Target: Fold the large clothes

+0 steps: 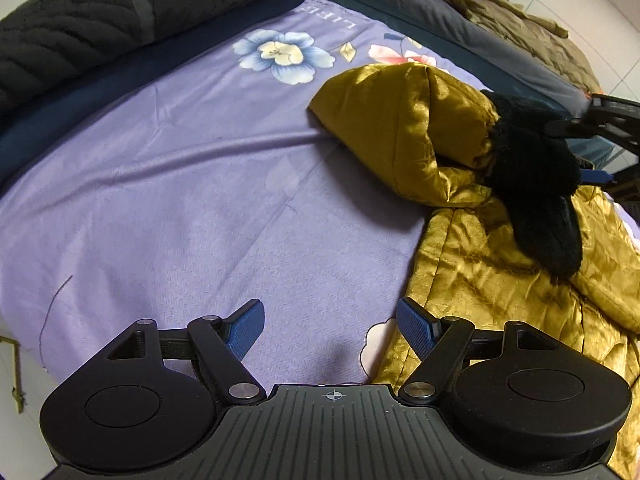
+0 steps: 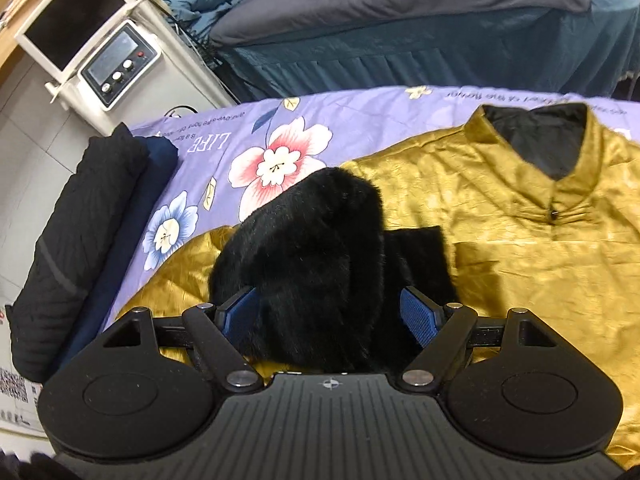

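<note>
"LIFE" upside down on purple floral sheet (image 2: 360,120), smaller lines unreadable

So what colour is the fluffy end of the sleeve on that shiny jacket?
Black. The furry cuff on the gold jacket shows best in the right wrist view.

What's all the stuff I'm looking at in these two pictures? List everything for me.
Jacket: one, shiny gold with black lining, spread on the bedsheet.
Fur cuff: one, black, on the jacket's sleeve, which is folded in over the body; it sits between the right gripper's fingers.
Bedsheet: one, lilac with flowers, covers the bed.
Quilted garment: one, black, folded at the bed's edge.
Navy cloth: one, under the quilted garment.
Second bed: one, teal skirt, grey cover, behind.
Olive coat: one, on the second bed.
Machine: one, white, with screens and knobs, on the floor.
Left gripper: black with blue pads, open over the sheet.
Right gripper: same, around the cuff.
</note>
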A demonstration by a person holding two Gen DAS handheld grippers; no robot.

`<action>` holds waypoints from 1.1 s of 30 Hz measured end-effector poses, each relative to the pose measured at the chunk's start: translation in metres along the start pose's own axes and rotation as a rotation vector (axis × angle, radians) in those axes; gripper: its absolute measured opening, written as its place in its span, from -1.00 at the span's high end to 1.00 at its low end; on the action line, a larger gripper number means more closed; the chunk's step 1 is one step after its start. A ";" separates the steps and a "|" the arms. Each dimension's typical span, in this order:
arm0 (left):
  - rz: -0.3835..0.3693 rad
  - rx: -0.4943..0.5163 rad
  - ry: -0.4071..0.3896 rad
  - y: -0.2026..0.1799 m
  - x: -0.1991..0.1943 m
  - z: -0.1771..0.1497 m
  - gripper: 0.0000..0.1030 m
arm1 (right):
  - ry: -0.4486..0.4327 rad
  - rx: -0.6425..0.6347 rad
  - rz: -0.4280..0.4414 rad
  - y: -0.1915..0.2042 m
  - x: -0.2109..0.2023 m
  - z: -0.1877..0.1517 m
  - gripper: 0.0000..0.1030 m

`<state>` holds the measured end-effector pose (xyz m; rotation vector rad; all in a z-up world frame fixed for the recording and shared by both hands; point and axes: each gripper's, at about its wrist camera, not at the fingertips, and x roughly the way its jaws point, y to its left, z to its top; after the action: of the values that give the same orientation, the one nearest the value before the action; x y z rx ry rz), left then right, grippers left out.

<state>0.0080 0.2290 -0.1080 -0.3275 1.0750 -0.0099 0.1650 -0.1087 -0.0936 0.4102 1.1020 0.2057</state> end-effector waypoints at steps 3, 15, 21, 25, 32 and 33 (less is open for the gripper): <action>-0.009 -0.002 0.000 0.003 0.000 0.000 -1.00 | 0.009 -0.022 -0.025 0.007 0.020 0.000 -0.56; -0.015 0.004 -0.001 0.002 0.000 0.007 -1.00 | -0.195 -0.199 0.094 0.069 -0.038 0.014 0.62; -0.066 0.076 -0.019 -0.029 0.003 0.018 -1.00 | -0.486 -0.330 0.063 0.072 -0.144 0.032 0.64; -0.104 0.136 -0.013 -0.055 0.008 0.021 -1.00 | -0.557 -0.384 -0.050 0.032 -0.191 0.030 0.64; -0.143 0.230 0.003 -0.091 0.017 0.023 -1.00 | -0.447 -0.212 -0.242 -0.082 -0.210 -0.011 0.64; -0.146 0.241 0.005 -0.095 0.019 0.023 -1.00 | -0.415 -0.169 -0.256 -0.098 -0.205 -0.019 0.64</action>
<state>0.0514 0.1417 -0.0885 -0.1877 1.0410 -0.2687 0.0538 -0.2676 0.0258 0.1475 0.7123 -0.0147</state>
